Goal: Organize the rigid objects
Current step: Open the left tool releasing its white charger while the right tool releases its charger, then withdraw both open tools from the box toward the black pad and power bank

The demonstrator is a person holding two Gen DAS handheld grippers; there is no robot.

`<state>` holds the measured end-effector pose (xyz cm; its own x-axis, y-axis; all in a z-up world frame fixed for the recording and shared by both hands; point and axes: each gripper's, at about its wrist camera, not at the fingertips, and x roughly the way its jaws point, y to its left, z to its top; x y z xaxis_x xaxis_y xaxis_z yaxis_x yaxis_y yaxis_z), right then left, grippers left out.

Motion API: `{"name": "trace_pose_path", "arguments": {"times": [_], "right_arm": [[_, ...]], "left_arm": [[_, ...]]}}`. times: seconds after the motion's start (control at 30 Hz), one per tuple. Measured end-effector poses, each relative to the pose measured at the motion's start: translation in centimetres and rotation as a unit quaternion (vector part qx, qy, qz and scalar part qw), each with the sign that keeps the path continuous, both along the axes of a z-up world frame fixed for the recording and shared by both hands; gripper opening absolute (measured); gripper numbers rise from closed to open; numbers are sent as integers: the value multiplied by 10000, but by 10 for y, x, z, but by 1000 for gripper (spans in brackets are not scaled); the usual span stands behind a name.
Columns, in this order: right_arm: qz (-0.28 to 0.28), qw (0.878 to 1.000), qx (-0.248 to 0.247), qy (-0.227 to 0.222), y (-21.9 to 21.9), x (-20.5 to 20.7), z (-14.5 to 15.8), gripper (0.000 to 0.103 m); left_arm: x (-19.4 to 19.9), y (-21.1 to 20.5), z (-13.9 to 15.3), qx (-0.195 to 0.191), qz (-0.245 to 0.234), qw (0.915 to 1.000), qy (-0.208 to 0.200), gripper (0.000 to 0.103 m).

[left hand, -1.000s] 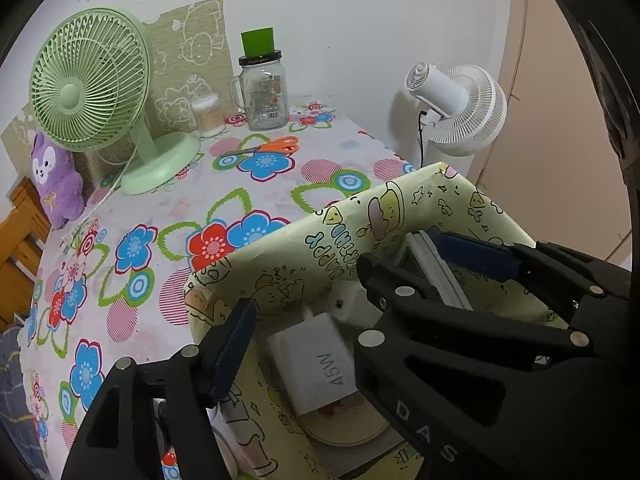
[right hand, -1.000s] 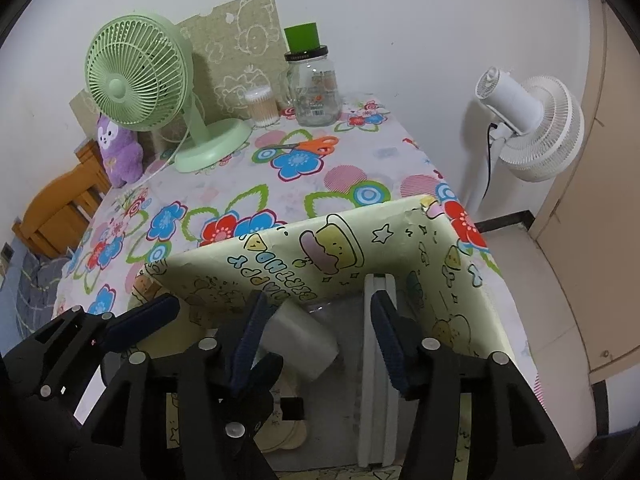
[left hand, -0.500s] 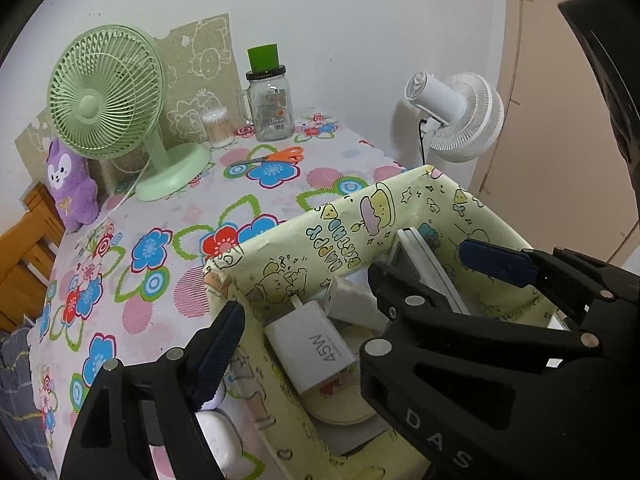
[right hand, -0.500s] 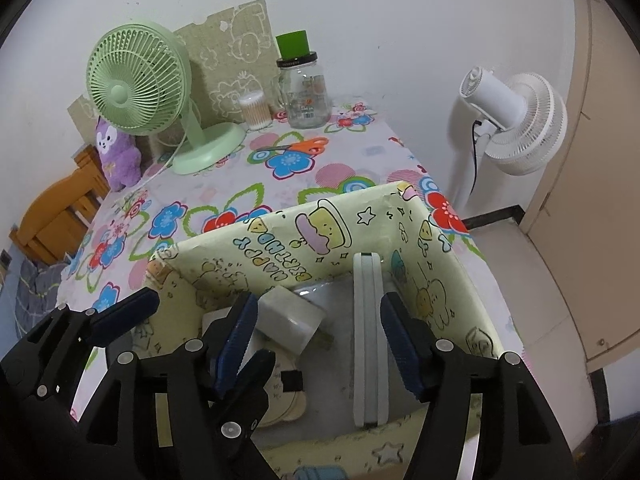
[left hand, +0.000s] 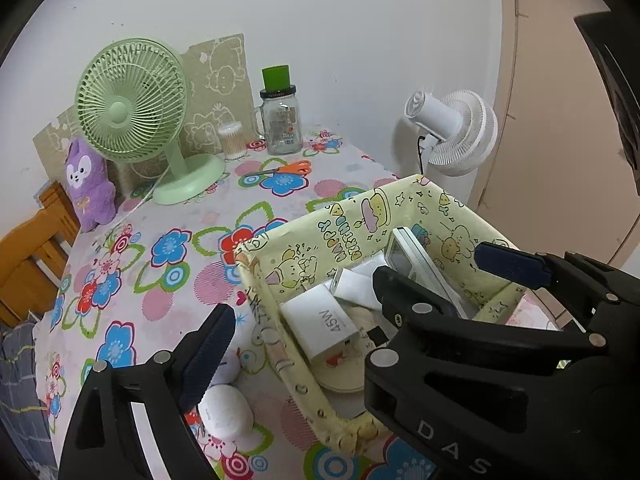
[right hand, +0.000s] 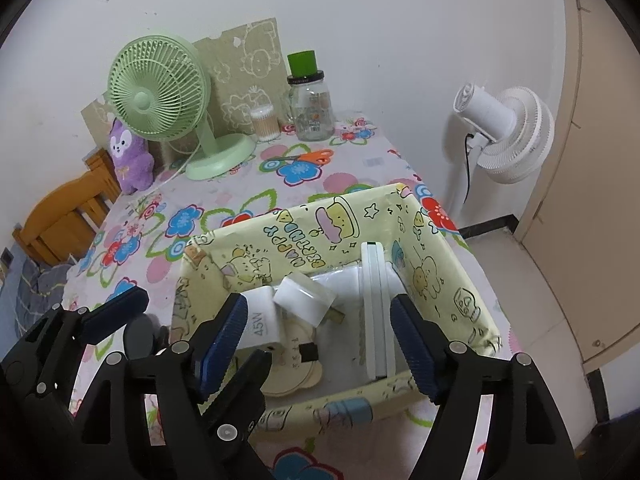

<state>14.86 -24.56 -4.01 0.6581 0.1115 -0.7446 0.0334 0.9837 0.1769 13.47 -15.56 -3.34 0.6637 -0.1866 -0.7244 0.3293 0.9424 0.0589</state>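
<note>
The yellow cartoon-print box (right hand: 440, 276) sits at the near right corner of the worktop (right hand: 240, 208), its open top showing what it holds: a white charger marked 45W (left hand: 320, 326) lying flat toward the box's left wall, a smaller white adapter (right hand: 304, 298) tipped against it, a flat white device (right hand: 374, 312) standing on edge along the right side, and a pale round wooden piece (right hand: 292, 368) on the box floor. Both claws hover over the box's near edge. The right claw (right hand: 316, 340) is released, its jaws having just been opening, with the flat white device between them but no pad pressing on it. The left claw (left hand: 360, 300) is also released and has just been opening; one finger stands outside the box's left wall, the other over its right side. Just outside that left wall a white oval case (left hand: 226, 412) lies on the flowered cloth. Farther back, orange-handled scissors (right hand: 308, 157) lie near the middle, and along the far edge stand a green desk fan (right hand: 168, 96), a glass jar (right hand: 312, 108) with a green cap, a cotton swab tub (right hand: 264, 122) and a purple plush toy (right hand: 130, 156). A white standing fan (right hand: 504, 132) is on the floor past the right edge.
</note>
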Motion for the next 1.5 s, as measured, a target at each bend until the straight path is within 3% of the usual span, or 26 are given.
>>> {"name": "trace_pose_path", "arguments": {"times": [0.9, 1.5], "right_arm": [[53, 9989, -261, -378, 36, -52, 19, 91], [183, 9966, -446, -667, 79, -82, 19, 99]], "left_arm": [[-46, 41, 9, -158, 216, 9992, -302, 102], [-74, 80, -1, -256, 399, 9984, -315, 103]]}}
